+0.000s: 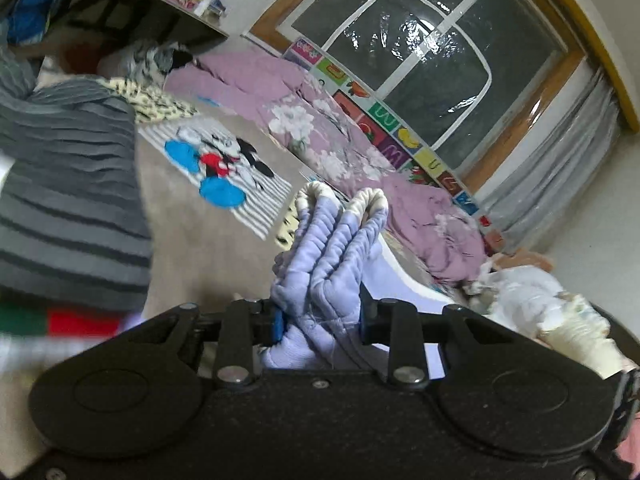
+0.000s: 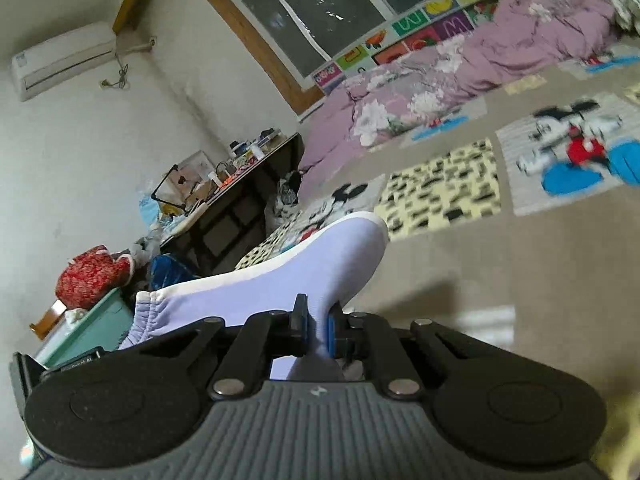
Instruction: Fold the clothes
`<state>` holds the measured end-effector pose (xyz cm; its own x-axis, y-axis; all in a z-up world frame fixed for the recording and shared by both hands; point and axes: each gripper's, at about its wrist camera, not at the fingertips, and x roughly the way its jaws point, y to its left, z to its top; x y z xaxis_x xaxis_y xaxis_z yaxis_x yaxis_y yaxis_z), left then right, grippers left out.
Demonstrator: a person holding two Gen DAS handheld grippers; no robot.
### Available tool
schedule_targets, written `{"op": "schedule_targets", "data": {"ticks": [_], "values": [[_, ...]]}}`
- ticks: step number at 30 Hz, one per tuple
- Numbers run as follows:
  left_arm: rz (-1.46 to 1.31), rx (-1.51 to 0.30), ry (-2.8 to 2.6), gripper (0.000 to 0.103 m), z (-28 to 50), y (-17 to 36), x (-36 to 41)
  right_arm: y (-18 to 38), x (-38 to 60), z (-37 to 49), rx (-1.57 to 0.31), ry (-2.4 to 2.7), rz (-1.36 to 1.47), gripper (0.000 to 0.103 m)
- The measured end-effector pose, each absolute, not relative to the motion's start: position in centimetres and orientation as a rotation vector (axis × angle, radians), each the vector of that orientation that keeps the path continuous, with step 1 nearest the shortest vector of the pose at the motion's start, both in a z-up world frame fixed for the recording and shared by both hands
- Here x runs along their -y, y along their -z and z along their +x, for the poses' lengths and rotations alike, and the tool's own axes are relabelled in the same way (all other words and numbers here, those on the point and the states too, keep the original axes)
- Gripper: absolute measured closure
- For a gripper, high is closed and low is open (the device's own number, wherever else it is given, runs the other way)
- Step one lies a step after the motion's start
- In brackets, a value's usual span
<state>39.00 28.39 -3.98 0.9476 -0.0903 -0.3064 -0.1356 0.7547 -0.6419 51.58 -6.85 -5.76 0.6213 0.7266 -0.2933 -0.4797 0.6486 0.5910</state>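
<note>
Cuffs (image 1: 344, 204) left view, air conditioner (image 2: 64, 60) right view

Left claw (image 1: 322, 316) clamped on bunched lilac garment (image 1: 332, 248); right claw (image 2: 318, 330) pinched tight on its thin edge.

My left hand-held gripper (image 1: 322, 320) is matte black: two round discs flank a pebbled centre body, silver rivets pin the two angled link arms, and blue pads line the inner faces of its fingers (image 1: 277, 322). My right hand-held gripper (image 2: 318, 326) has the same black discs, rivets and blue pads, but a ribbed grey centre plate.
</note>
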Motion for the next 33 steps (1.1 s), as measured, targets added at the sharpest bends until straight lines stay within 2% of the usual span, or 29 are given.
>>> {"op": "schedule_targets", "data": {"ticks": [9,19,21,22,23,24,25,33], "values": [[-0.685,-0.368,-0.084,0.073,45.4,5.6,-30.1,8.0,4.7,58.2,-0.563,-0.690,0.534,0.093],[-0.593,-0.412,-0.170,0.073,47.9,7.6,-30.1,11.8,2.7,61.1,-0.582,-0.692,0.562,0.093],[-0.524,-0.473,-0.260,0.065,48.6,8.0,-29.6,12.3,2.5,61.5,-0.580,-0.687,0.578,0.092],[-0.499,-0.504,-0.306,0.044,48.9,8.2,-29.4,12.8,2.1,61.8,-0.601,-0.664,0.559,0.086],[-0.489,-0.506,-0.328,0.036,48.6,8.3,-29.3,13.3,1.8,62.0,-0.630,-0.629,0.529,0.080],[-0.487,-0.486,-0.332,0.036,48.1,8.3,-29.1,13.6,1.6,62.0,-0.641,-0.606,0.494,0.071],[-0.472,-0.471,-0.340,0.035,47.7,8.2,-28.9,13.8,1.5,61.9,-0.649,-0.586,0.458,0.070],[-0.282,-0.365,-0.248,0.038,46.6,7.0,-25.3,12.6,1.8,58.3,-0.503,-0.626,0.334,0.069]]}}
